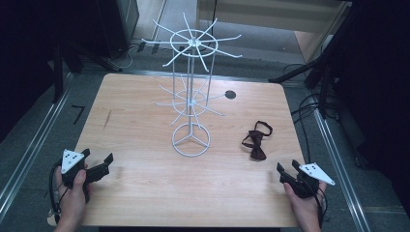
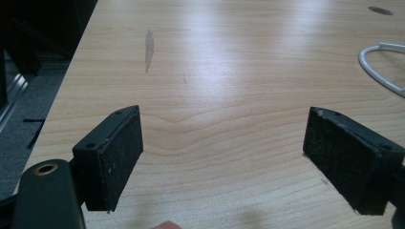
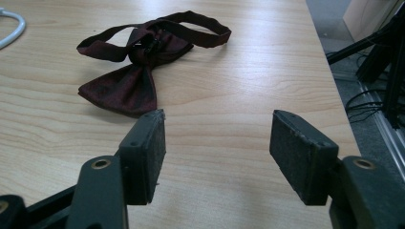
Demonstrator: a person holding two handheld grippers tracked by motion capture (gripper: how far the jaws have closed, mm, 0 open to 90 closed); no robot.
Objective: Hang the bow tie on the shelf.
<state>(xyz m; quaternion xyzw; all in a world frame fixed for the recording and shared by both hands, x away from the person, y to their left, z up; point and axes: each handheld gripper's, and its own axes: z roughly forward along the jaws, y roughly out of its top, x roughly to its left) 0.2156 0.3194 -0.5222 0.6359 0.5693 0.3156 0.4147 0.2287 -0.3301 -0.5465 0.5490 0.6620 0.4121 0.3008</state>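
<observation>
A dark red bow tie with its neck strap lies flat on the wooden table, right of centre. A white wire display rack with two tiers of hooks stands upright mid-table on a ring base. My right gripper rests near the table's front right corner, open, with nothing between its jaws; in the right gripper view the bow tie lies just beyond the left jaw tip. My left gripper sits at the front left edge, jaws wide open over bare wood.
A small dark round hole marks the table behind the rack. The rack's white base ring curves in at the right of the left gripper view. Dark stands and cables flank the table on the floor.
</observation>
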